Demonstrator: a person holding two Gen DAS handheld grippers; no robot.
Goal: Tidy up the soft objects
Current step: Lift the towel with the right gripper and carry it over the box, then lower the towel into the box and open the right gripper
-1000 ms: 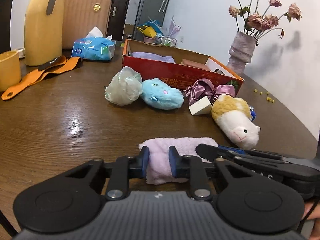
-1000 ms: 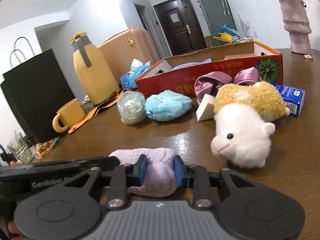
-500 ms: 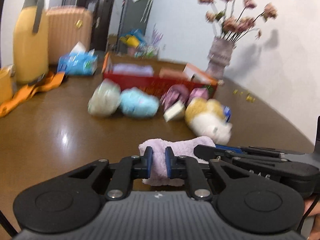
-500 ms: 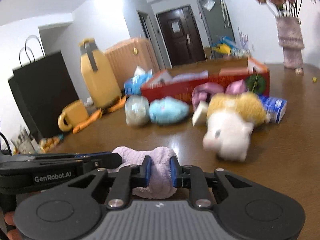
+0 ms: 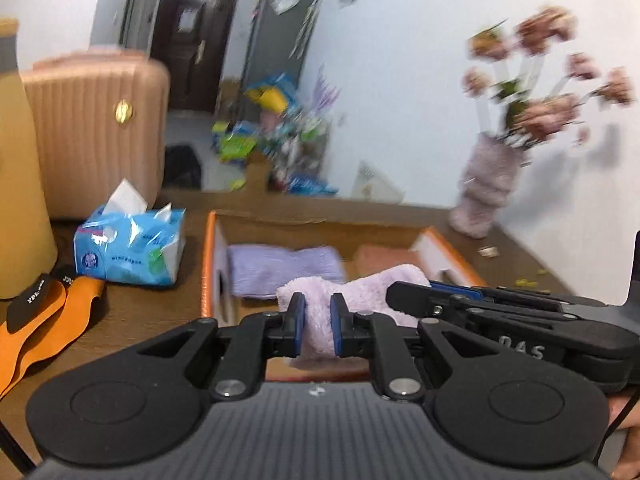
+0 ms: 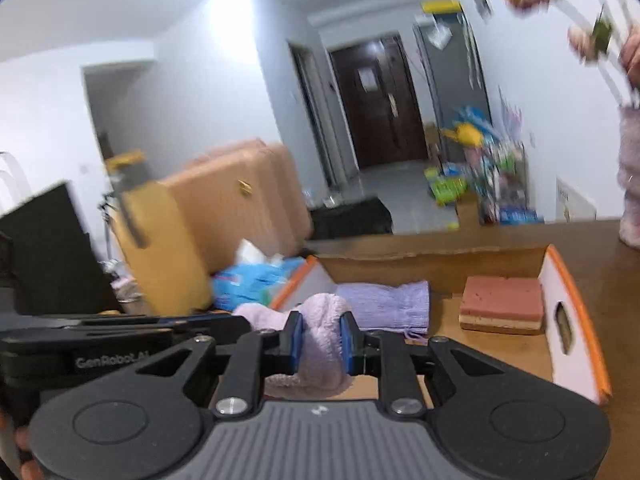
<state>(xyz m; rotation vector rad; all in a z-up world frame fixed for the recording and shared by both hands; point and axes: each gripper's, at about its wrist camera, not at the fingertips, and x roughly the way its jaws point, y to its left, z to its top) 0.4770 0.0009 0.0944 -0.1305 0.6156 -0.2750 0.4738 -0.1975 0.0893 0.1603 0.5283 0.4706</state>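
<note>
Both tools clamp the same pale lilac towel (image 5: 362, 290): the left hand-held gripper (image 5: 317, 329) pinches one end, the right hand-held gripper (image 6: 319, 339) the other, and the cloth bulges out past the blue pads. It hangs between them above the near rim of the orange-edged cardboard box (image 5: 208, 264), which stands towards the far edge of the worktop (image 5: 132, 312).

The towel looks light, limp and fluffy. It should not slip, but it will sag and drape wherever it is unsupported, so a pinch at each end suits it.

Inside the box, a folded purple cloth (image 6: 386, 306) lies at the left and a reddish block (image 6: 502, 300) at the right; the bare floor between them and nearer the front seems the open room. The tissue pack (image 5: 130, 248) sits just outside the left wall.
</note>
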